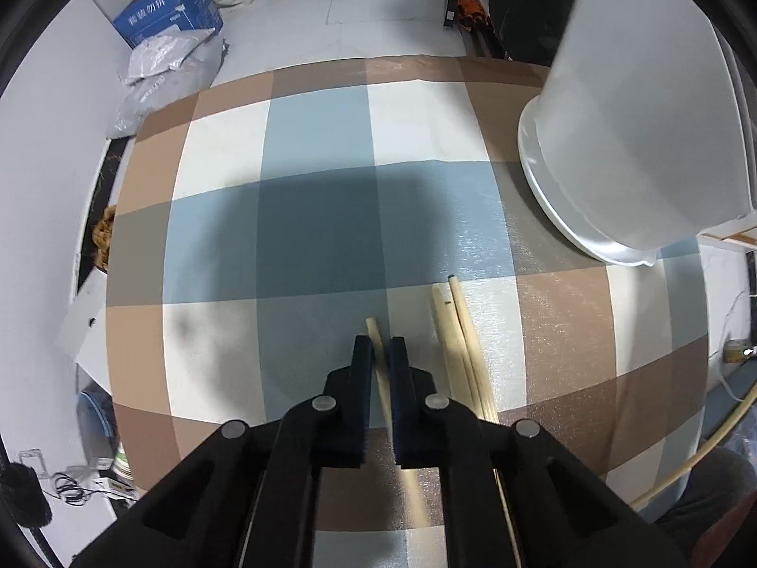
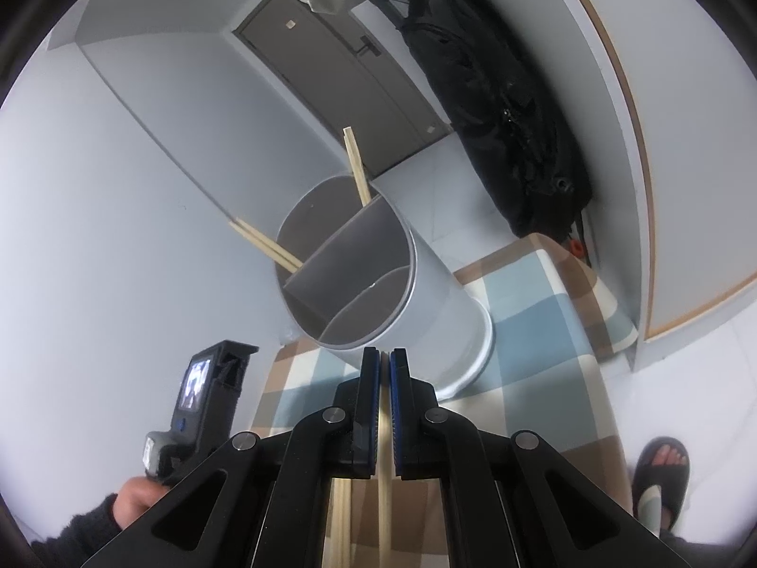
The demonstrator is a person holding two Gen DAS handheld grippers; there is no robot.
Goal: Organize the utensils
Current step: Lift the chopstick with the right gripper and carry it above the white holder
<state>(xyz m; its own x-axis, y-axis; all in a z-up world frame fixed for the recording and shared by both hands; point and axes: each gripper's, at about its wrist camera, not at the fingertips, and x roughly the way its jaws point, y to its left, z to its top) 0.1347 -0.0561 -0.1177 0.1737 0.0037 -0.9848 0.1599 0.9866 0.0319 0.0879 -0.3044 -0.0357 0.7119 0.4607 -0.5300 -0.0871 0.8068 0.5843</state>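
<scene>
A white cylindrical utensil holder [image 2: 426, 284] with inner dividers stands on the checked tablecloth [image 2: 530, 284]; it also shows at the right of the left wrist view [image 1: 634, 132]. Three wooden chopsticks [image 2: 274, 246] lean out of its far compartments. My left gripper [image 1: 381, 348] is shut on one chopstick [image 1: 374, 331] low over the cloth. Two more chopsticks [image 1: 454, 326] lie on the cloth just right of it. My right gripper [image 2: 384, 359] is shut on a chopstick [image 2: 384, 473], held just in front of the holder's rim.
The table's far edge [image 1: 378, 64] drops to the floor, with a blue box [image 1: 170, 9] and bags beyond. A black bag [image 2: 497, 109] hangs by the wall. The left gripper's body [image 2: 208, 393] sits at the lower left of the right wrist view.
</scene>
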